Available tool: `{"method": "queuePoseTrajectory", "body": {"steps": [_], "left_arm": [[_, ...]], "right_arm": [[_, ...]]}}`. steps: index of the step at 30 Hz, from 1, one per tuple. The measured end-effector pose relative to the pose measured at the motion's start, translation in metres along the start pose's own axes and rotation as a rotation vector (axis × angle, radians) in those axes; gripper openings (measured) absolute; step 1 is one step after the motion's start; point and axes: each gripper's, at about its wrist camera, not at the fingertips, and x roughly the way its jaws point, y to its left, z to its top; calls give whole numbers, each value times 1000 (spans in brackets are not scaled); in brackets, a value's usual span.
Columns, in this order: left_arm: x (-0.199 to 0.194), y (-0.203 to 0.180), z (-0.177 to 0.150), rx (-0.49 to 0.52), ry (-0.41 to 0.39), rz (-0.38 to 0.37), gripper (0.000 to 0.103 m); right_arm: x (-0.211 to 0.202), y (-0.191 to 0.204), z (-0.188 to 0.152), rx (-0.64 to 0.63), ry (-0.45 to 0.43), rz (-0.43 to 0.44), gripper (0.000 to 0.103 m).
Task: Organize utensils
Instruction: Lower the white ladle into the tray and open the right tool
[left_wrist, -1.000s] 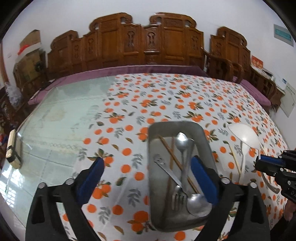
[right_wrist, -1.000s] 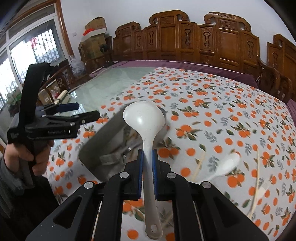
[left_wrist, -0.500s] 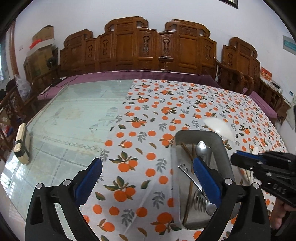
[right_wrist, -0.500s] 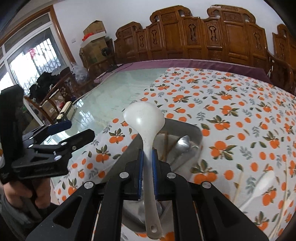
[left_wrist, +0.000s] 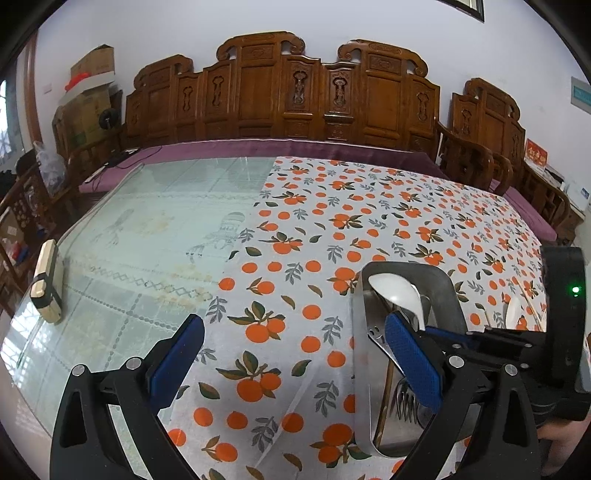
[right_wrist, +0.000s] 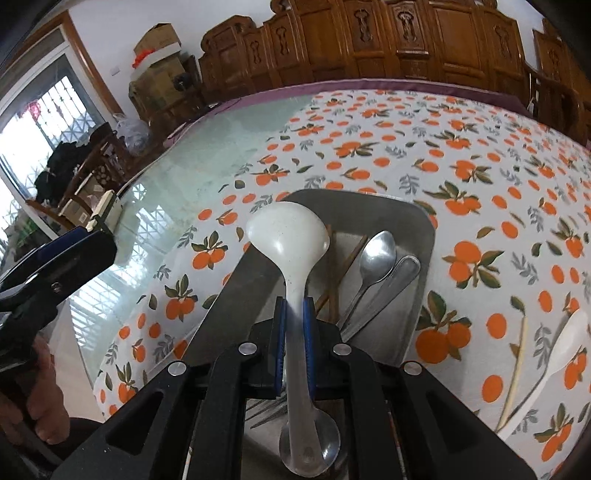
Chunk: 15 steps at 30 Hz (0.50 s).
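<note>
My right gripper (right_wrist: 293, 317) is shut on the handle of a white ladle (right_wrist: 288, 236) and holds it over the left side of a metal tray (right_wrist: 417, 236). In the tray lie a metal spoon (right_wrist: 376, 254), brown chopsticks (right_wrist: 343, 266) and a fork. In the left wrist view the tray (left_wrist: 452, 291) sits at the right, with the white ladle bowl (left_wrist: 393, 291) over it and the right gripper (left_wrist: 436, 334) behind my right finger. My left gripper (left_wrist: 291, 354) is open and empty above the cloth, left of the tray.
A white spoon (right_wrist: 565, 339) and pale chopsticks (right_wrist: 517, 362) lie on the orange-print cloth (left_wrist: 325, 229) right of the tray. A beige remote-like box (left_wrist: 46, 284) rests on the glass tabletop at the far left. Carved wooden chairs (left_wrist: 295, 99) line the far edge.
My right gripper has carried the white ladle leftward and down over the tray. My left gripper has drawn away to the left, so the tray now sits at its right.
</note>
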Motion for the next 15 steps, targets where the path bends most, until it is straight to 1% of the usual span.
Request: {"method": "queuePoseTrajectory", "body": {"steps": [4, 8, 10, 13, 15], "left_arm": [[0, 0, 0, -2, 0, -3, 95], [0, 0, 1, -4, -2, -4, 95], [0, 0, 1, -3, -1, -6, 95], [-2, -2, 0, 0, -2, -6, 95], [-2, -4, 1, -1, -2, -13, 95]], "right_arm": [[2, 2, 2, 2, 2, 9, 11], [1, 4, 3, -14, 0, 27, 14], [-1, 3, 3, -14, -4, 46, 14], [-10, 1, 2, -31, -18, 67, 14], [-25, -4, -1, -55, -49, 62, 14]]}}
